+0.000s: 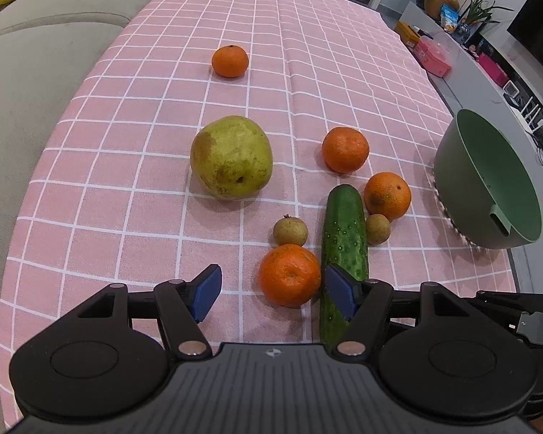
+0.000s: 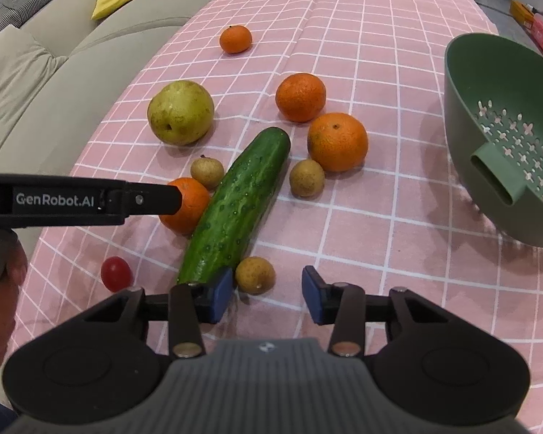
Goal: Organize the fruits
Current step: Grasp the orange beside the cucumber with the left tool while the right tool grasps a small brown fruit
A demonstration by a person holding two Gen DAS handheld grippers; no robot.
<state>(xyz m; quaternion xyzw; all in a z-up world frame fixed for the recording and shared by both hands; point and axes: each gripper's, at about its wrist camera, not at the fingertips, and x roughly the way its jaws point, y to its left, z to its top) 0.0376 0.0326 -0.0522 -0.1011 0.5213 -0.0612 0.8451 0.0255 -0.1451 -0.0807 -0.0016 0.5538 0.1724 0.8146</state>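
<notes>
On the pink checked tablecloth (image 1: 134, 188) lie a green pear (image 1: 231, 157), a cucumber (image 1: 344, 231), several oranges and small brown longans. My left gripper (image 1: 273, 291) is open low over the cloth. The nearest orange (image 1: 289, 275) sits between its blue pads, close to the right one and apart from the left. My right gripper (image 2: 268, 298) is open too. A longan (image 2: 255, 275) lies just ahead of its tips, near the left pad, which is beside the cucumber's (image 2: 235, 206) near end. A red cherry tomato (image 2: 116, 273) lies to the left.
A green colander bowl (image 2: 488, 83) stands tilted at the table's right edge. A grey sofa (image 2: 72, 72) with a yellow cushion runs along the left side. One lone orange (image 1: 230, 60) lies farther back. A hand (image 2: 7, 289) shows at the left edge.
</notes>
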